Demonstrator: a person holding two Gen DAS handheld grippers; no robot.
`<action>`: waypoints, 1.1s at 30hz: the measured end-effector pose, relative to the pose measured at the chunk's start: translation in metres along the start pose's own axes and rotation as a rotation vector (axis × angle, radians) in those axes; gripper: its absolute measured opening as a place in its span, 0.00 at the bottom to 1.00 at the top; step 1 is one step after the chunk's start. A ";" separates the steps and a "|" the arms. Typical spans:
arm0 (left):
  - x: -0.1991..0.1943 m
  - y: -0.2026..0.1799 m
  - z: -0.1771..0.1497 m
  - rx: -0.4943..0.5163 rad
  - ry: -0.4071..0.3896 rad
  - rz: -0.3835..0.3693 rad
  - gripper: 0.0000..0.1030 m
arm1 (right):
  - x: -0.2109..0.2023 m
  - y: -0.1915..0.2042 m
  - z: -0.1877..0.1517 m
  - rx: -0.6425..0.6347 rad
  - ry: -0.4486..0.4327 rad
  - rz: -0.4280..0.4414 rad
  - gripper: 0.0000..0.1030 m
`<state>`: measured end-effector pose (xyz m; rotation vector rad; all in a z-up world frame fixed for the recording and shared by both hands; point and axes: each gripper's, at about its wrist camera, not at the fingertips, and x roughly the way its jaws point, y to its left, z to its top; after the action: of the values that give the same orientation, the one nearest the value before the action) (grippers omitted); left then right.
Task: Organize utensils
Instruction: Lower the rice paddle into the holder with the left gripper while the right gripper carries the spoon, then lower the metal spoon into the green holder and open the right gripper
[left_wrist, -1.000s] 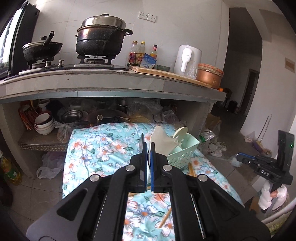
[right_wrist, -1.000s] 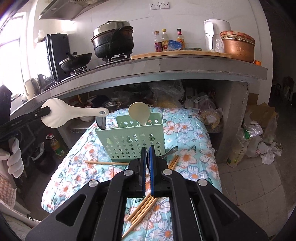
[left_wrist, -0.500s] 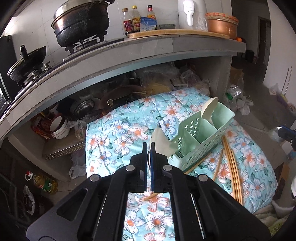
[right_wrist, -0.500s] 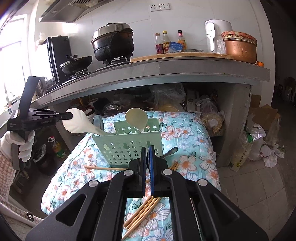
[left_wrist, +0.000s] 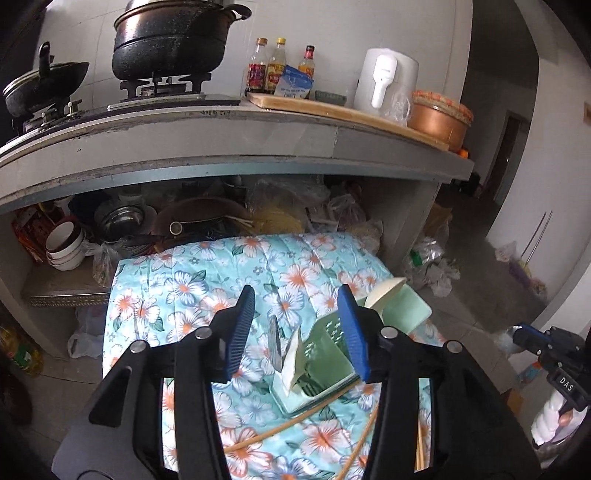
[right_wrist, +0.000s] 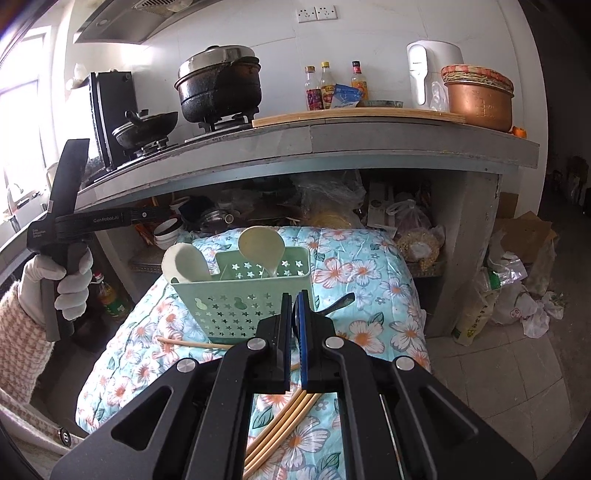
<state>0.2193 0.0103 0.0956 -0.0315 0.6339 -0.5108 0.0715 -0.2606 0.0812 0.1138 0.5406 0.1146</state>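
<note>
Chopsticks (right_wrist: 280, 432) lie loose on the cloth (right_wrist: 373, 295) beside the caddy (right_wrist: 240, 299), so the clamped-together, empty right gripper (right_wrist: 293, 332) could scatter them while the left gripper (left_wrist: 297, 328) spreads, dropping its spoon (right_wrist: 186, 264) inside.

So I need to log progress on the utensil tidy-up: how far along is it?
Partly done. Two pale rice paddles already stand in the green caddy. The left tool is opening with nothing between its pads, above the paddle just dropped in; the right tool is shut and empty. Left: loose chopsticks and a dark spoon on the floral cloth.
</note>
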 end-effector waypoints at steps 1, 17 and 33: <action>-0.002 0.003 0.000 -0.018 -0.024 -0.009 0.49 | -0.001 -0.001 0.005 -0.002 -0.007 0.008 0.03; -0.011 0.047 -0.065 -0.159 -0.098 0.055 0.64 | 0.024 -0.002 0.067 0.076 0.023 0.245 0.04; -0.008 0.062 -0.096 -0.203 -0.066 0.082 0.70 | 0.115 -0.007 0.076 0.144 0.153 0.198 0.05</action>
<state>0.1863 0.0806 0.0112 -0.2127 0.6177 -0.3638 0.2097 -0.2579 0.0864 0.3007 0.6897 0.2791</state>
